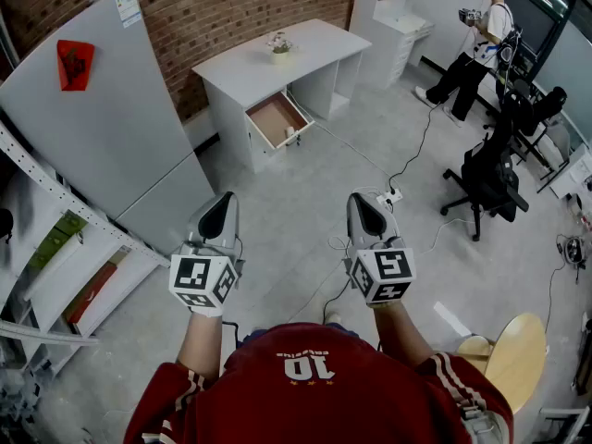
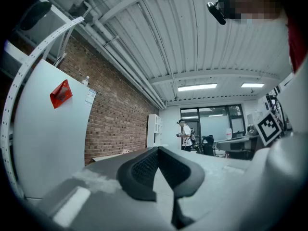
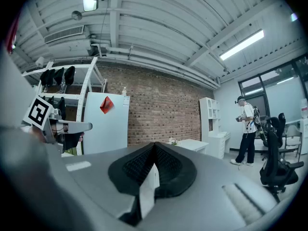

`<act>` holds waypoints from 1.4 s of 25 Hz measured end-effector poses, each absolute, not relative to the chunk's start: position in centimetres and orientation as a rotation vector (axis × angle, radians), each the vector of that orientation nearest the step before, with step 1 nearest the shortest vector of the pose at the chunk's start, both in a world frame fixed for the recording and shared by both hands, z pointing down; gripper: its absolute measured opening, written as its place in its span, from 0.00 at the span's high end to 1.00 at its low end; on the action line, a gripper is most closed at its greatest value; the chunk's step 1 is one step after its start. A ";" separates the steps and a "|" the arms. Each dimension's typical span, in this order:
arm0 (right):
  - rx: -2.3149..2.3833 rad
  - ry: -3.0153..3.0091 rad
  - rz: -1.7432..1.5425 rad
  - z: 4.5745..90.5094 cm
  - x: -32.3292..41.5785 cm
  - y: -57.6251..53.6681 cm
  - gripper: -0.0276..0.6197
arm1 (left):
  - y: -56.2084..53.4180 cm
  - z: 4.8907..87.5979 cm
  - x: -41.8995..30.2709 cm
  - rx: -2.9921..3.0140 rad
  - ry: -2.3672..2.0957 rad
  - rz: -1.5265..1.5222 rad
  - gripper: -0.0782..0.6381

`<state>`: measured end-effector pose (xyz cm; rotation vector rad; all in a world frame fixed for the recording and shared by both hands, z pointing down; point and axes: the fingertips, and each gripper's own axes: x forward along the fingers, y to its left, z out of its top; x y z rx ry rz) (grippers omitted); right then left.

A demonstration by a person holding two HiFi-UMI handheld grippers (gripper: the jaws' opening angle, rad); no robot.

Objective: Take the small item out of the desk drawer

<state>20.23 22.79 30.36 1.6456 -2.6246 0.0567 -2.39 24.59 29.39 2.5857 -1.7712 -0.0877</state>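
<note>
A white desk [image 1: 268, 58] stands against the brick wall at the far side of the room, well ahead of me. Its drawer [image 1: 277, 118] is pulled open, and a small pale item [image 1: 289, 135] lies at its front corner. My left gripper [image 1: 221, 203] and right gripper [image 1: 366, 202] are held side by side over the floor, far short of the desk. Both are shut with nothing between the jaws. In the left gripper view the left gripper [image 2: 158, 151] points toward the brick wall. The right gripper [image 3: 154, 147] faces the desk [image 3: 190, 144].
A tall grey cabinet [image 1: 102, 128] and a white shelf rack [image 1: 65, 266] stand to my left. A power strip with cables [image 1: 393, 195] lies on the floor ahead. A black office chair [image 1: 486, 178] and a person [image 1: 476, 49] are at right; a wooden stool [image 1: 509, 350] is near right.
</note>
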 end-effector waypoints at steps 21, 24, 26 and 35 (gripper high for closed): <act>1.653 -2.620 0.089 30.8 13.9 23.8 0.96 | 25.8 29.9 -8.7 2.586 -1.750 -0.087 0.89; 1.670 -2.623 0.106 30.9 12.8 24.3 0.95 | 26.1 29.9 -9.8 2.593 -1.735 -0.082 0.89; 1.683 -2.623 0.115 31.0 11.9 24.8 0.95 | 26.3 30.2 -10.6 2.601 -1.716 -0.078 0.89; 1.771 -2.572 0.129 31.2 9.1 27.6 0.95 | 27.3 31.2 -13.7 2.636 -1.610 -0.092 0.89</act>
